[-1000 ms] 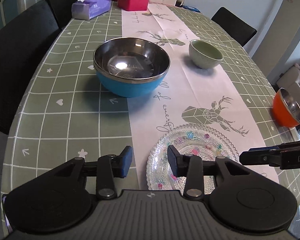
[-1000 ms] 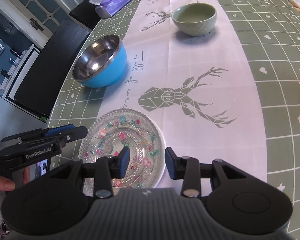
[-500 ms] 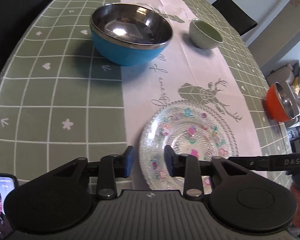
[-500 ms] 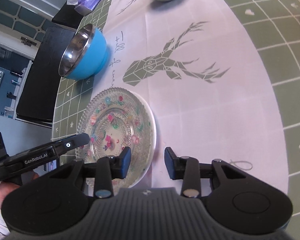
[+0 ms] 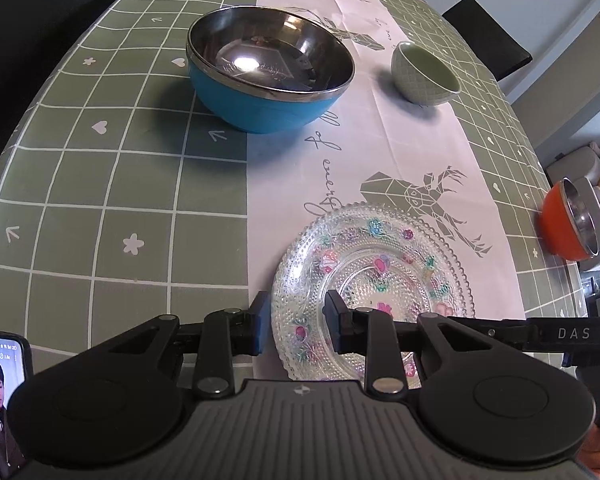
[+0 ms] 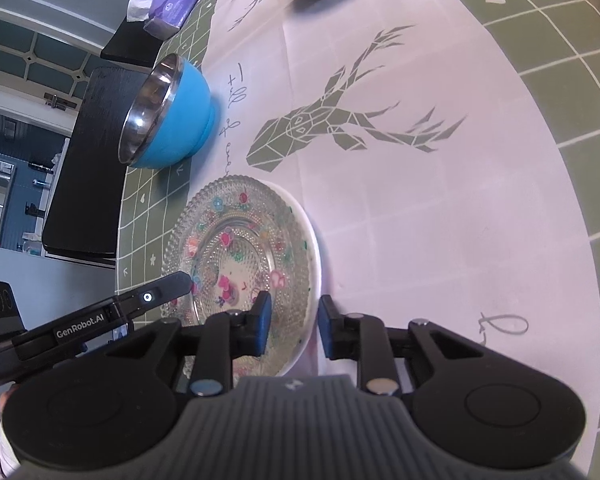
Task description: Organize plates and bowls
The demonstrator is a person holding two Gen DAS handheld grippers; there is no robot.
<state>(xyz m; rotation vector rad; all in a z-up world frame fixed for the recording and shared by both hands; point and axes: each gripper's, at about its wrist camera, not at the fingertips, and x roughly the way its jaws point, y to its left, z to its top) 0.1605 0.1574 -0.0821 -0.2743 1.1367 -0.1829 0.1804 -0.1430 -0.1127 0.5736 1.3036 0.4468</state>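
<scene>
Left hand-held gripper [image 5: 296,322]: straddling near-left rim of glass plate [image 5: 380,264], one pad outside the edge, other over the patterned inside. Having just been closing, w/ rim between pads; can't tell whether actually pinching yet.

Right hand-held gripper [image 6: 294,320]: bracketing opposite side of same plate, rim between pads, also just been narrowing. Contact not clear either.

Plate lying flat on pale runner at near end of table [image 5: 100,184], not lifted. Blue bowl [image 5: 260,108] and green bowl [image 5: 424,80] sitting farther back, apart from each other; orange bowl [image 5: 560,232] at right edge.

Prob. meaning: settling a two-sided grip before lifting plate. Sorting barely started, nothing stacked. Watching for slip, glass being smooth and rim thin.
</scene>
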